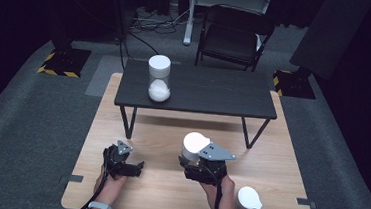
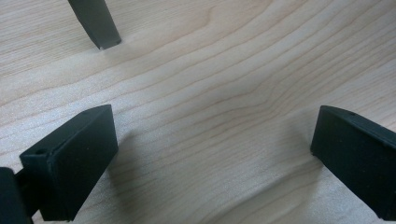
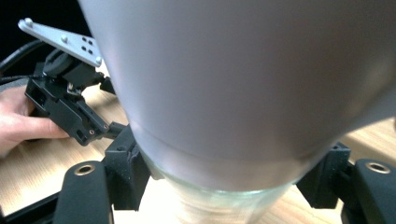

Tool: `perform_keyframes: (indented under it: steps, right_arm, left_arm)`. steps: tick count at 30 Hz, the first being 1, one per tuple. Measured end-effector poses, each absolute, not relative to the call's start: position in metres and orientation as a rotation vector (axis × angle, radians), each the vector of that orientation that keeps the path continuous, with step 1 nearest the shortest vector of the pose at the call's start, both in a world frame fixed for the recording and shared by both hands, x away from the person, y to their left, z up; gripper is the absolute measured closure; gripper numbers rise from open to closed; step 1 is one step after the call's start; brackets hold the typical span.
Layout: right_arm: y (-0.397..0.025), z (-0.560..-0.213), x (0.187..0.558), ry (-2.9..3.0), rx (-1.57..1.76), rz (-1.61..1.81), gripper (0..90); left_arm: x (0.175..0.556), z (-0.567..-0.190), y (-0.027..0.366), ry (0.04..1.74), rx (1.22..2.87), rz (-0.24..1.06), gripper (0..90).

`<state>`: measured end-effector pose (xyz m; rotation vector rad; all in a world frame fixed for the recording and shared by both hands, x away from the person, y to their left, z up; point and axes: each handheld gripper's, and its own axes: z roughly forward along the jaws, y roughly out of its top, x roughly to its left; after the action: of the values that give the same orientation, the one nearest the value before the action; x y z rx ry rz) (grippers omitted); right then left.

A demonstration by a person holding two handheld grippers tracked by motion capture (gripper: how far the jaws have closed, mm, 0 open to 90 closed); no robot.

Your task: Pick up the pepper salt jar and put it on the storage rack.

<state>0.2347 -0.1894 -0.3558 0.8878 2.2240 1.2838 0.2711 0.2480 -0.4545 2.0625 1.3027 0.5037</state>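
At the left of the high view, the left gripper (image 1: 127, 167) rested low over the wooden bench (image 1: 161, 132), its jaws spread wide with only bare wood between them. Further right, the right gripper (image 1: 200, 162) had its jaws clamped on a white-lidded jar (image 1: 195, 145), lifted near the bench's middle. A white lid (image 1: 248, 198) lay by the person's right forearm.

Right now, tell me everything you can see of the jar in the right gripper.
The jar has a white, smooth, rounded lid and a clear body that looks like glass. The right gripper is shut on it, its black jaws clamping the clear body just below the lid. It is held over the wooden table, tilted, lid pointing away from the person. Its contents cannot be made out.
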Motion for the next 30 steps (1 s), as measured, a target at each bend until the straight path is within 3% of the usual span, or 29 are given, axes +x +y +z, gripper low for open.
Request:
perform_keyframes:
  steps: [30]
  right_arm:
    - [-0.193,-0.291,0.259,2.250,0.889,1.249,30.7]
  left_arm:
    - [0.271,-0.454,0.248,1.299,2.065,0.503,0.3]
